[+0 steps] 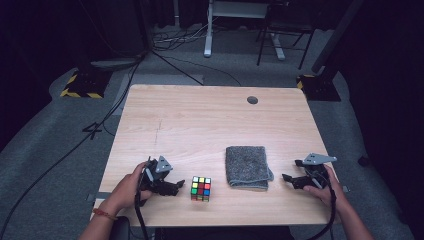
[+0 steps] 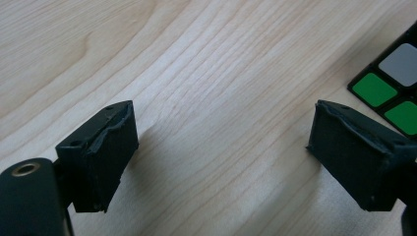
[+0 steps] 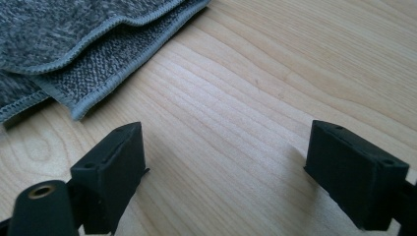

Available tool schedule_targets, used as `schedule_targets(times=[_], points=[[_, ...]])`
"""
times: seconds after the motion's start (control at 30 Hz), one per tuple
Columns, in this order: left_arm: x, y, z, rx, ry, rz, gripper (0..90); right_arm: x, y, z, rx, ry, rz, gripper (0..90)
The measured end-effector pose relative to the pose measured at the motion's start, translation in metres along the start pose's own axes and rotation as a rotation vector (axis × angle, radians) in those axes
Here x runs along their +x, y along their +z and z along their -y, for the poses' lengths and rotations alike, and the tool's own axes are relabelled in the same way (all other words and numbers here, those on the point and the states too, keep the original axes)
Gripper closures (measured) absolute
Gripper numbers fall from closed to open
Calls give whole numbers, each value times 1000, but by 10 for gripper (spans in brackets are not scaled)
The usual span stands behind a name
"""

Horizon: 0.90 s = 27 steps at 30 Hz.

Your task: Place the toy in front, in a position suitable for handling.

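Bare wood takes up the whole upper half of the table (image 1: 210, 115) in the high view, broken only by a small round hole (image 1: 252, 100) at upper right. Along the lower edge, the cube (image 1: 200, 188) sits just right of the left gripper (image 1: 179, 186), blocking a straight sweep rightward. The folded grey cloth (image 1: 247, 167) lies between the cube and the right gripper (image 1: 289, 179), with narrow open lanes on either side.

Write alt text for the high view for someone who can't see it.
A Rubik's cube and a folded grey towel lie on a wooden table, between a person's open left claw and open right claw.
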State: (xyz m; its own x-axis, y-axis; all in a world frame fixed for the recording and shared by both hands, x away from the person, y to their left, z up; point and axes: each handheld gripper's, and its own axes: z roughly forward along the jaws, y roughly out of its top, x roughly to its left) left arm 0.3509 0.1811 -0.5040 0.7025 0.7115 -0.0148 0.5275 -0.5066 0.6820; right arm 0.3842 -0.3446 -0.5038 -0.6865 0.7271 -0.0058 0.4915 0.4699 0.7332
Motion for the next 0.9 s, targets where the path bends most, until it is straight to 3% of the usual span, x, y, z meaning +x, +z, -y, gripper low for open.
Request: schedule_targets(times=[0.3, 0.47, 0.53, 0.63, 0.8, 0.9], points=[[8, -3, 3, 2, 38, 37, 112, -1, 0, 0, -2, -6, -6, 149], [11, -10, 11, 0, 131, 120, 111, -1, 0, -3, 21, -31, -27, 162], [9, -12, 12, 1, 150, 134, 112, 4, 0, -9, 13, -73, -35, 225], [3, -15, 16, 2, 201, 182, 111, 15, -2, -24, -34, -117, -75, 230], [-7, -17, 19, 2, 215, 195, 111, 37, 0, -42, -54, -182, -142, 239], [-12, -18, 19, 4, 214, 197, 110, 49, 3, -51, -61, -218, -166, 297]])
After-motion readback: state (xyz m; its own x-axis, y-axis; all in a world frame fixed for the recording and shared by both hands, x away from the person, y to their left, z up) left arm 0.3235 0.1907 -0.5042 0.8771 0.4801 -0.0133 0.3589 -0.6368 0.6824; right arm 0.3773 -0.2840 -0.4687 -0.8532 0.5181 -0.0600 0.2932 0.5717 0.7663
